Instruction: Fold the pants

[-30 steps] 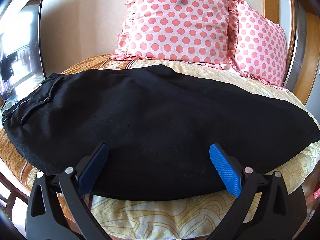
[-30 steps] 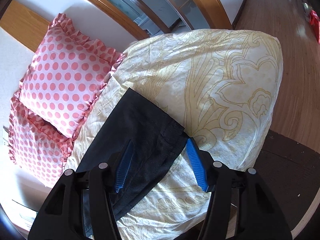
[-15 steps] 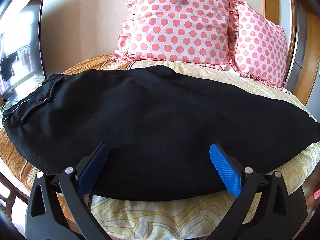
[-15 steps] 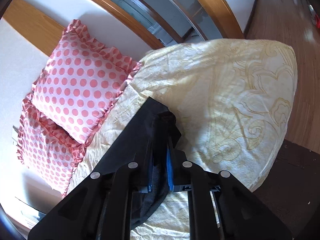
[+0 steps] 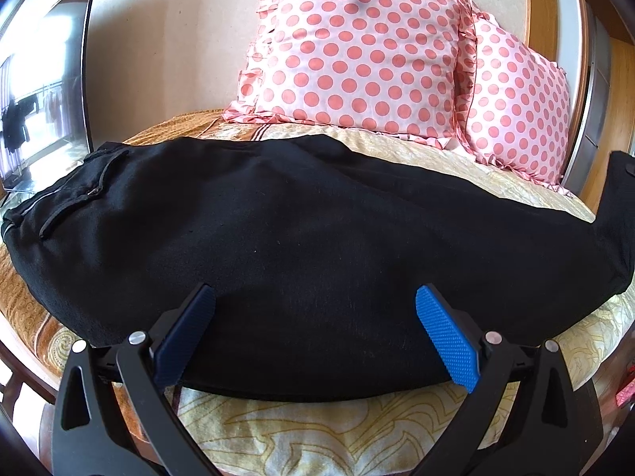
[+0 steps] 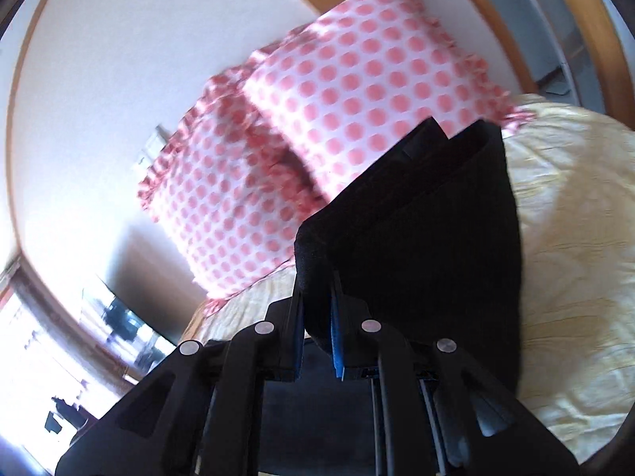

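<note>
While black pants (image 5: pixel 301 238) are spread across the yellow bedspread (image 5: pixel 317 428), the left gripper (image 5: pixel 315 333) is held over their near edge, fingers wide apart. Toward the polka-dot pillows (image 6: pixel 317 119), the right gripper (image 6: pixel 317 317) is clamped on a lifted hem.

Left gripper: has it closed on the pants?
No. The left gripper is wide open, its blue pads apart over the flat black pants.
</note>
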Demonstrator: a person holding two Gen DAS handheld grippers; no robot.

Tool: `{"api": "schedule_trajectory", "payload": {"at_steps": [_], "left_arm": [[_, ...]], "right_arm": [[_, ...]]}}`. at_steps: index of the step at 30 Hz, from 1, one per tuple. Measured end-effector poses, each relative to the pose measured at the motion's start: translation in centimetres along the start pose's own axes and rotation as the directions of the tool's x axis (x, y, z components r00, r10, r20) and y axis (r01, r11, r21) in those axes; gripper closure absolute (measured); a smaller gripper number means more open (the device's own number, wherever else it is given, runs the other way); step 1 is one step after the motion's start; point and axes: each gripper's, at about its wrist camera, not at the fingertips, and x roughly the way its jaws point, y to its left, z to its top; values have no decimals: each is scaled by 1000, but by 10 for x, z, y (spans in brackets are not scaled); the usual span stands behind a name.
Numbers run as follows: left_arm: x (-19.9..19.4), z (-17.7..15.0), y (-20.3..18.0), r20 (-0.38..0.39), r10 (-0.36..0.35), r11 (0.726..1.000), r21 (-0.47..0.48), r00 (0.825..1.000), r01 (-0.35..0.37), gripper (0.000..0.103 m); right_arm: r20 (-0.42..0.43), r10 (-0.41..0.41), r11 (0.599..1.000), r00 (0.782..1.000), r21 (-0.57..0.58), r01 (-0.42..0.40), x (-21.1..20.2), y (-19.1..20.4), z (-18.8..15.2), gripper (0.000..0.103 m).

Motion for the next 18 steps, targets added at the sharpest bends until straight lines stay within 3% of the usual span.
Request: {"api": "schedule_trajectory", "payload": {"at_steps": [3,5,7,10,11,18], "left_arm": [[-1,1,0,5,-7,1000,-20,1000,7,2],[-1,1,1,6,-13,999,-33,1000,14,2],[-2,2,2,8,-25,999,-48,1000,25,2],[-4,2,5,12,-57,996,-63,998,58,2],[-5,2,7,16,-70,995,-67,997,71,2],[-7,1,10,41,-110,990,-87,993,113,2]], "right_arm": [[-132,136,988,982,-55,-144,54,58,-33,91],[-251,199,972,947,-73,-223,94,91,-68,91],[-374,199,965,906,-86,-248,135,113,-110,91],[-543,133,978,829,-63,-198,182,115,-167,91],[-558,115,982,822,-60,-178,187,112,-176,91],[-441,205,967,874,-46,-250,165,132,-155,91]]}}
